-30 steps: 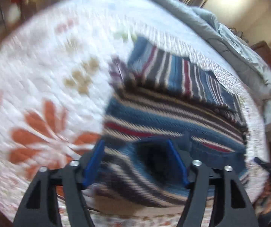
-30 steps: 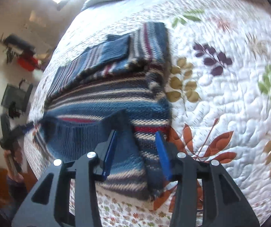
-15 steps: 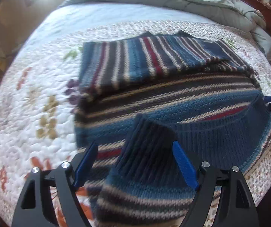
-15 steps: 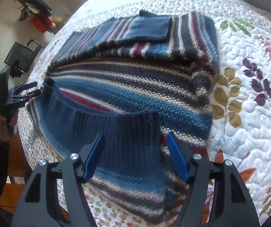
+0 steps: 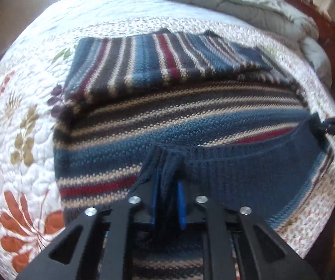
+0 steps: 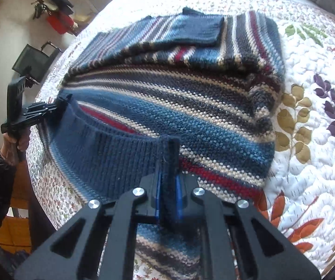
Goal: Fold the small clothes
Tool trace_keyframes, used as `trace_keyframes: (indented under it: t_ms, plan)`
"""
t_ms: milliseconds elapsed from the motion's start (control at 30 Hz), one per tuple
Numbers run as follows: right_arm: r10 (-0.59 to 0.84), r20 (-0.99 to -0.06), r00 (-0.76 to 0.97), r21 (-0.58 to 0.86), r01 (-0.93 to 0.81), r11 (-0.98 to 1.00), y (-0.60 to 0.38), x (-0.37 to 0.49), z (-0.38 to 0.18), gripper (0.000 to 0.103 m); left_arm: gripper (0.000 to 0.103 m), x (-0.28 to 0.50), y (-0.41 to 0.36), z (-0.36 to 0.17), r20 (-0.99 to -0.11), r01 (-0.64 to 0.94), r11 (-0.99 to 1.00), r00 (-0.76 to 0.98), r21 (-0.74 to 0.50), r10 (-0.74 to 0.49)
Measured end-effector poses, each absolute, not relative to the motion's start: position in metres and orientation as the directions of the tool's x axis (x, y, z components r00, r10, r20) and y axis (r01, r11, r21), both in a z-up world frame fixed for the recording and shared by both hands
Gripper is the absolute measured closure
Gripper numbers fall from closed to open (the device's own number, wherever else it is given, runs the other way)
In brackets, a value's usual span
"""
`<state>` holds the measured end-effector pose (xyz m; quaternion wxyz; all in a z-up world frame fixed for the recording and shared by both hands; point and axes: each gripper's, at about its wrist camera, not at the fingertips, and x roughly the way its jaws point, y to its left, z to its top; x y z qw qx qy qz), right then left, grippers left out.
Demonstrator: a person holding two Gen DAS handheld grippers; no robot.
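**Striped sweater on the bed, both tongs clamped on its ribbed hem**

Striped sweater (image 5: 190,121) lies flat on the floral quilt (image 5: 27,140) of the bed, blue, cream, grey and red bands. Both sleeves folded in across the far part of the sweater; one navy cuff (image 6: 200,29) lies on top there.

Edges: the sweater's ribbed navy hem (image 6: 111,154) lies nearest both cameras, close to the quilt's near edge. In the right wrist view bare quilt spreads wide to the right of the sweater; to its left only a narrow strip before the bed's side. A grey duvet (image 5: 237,2) is bunched beyond the sweater at the bed's far end.

No readable writing or labels on the sweater.

Left tongs (image 5: 167,206): nearly closed, pinching a bunched fold of the hem. Right tongs (image 6: 168,200): nearly closed, pinching an upright fold at the hem's other corner.
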<state>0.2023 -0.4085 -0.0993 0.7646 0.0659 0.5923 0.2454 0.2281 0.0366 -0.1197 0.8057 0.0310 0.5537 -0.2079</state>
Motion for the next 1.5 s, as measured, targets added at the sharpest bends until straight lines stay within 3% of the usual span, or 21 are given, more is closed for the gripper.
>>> trace_keyframes:
  t_ms: [333, 667, 1000, 1200, 1500]
  plan:
    - [0.479, -0.818, 0.319, 0.4, -0.283, 0.872, -0.427, 0.206, -0.037, 0.095, 0.095, 0.229, 0.048, -0.056, -0.839, 0.307, 0.937, 0.455, -0.166, -0.297]
    - [0.403, -0.791, 0.46, 0.356, -0.189, 0.915, -0.435, 0.326, 0.016, 0.095, 0.095, 0.34, 0.046, 0.003, -0.77, 0.177, 0.972, 0.595, -0.157, -0.232]
    - [0.284, -0.842, 0.459, 0.278, -0.082, 0.957, -0.428, 0.455, -0.04, 0.095, 0.095, 0.452, 0.025, -0.048, -0.807, 0.097, 0.989, 0.572, -0.113, -0.148]
    - [0.248, -0.885, 0.393, 0.252, -0.043, 0.967, -0.431, 0.479, -0.091, 0.095, 0.095, 0.481, 0.011, -0.101, -0.864, 0.098, 0.994, 0.493, -0.058, -0.099]
    - [0.24, -0.907, 0.347, 0.247, -0.023, 0.969, -0.432, 0.487, -0.129, 0.095, 0.094, 0.493, 0.006, -0.132, -0.889, 0.087, 0.996, 0.454, -0.021, -0.059]
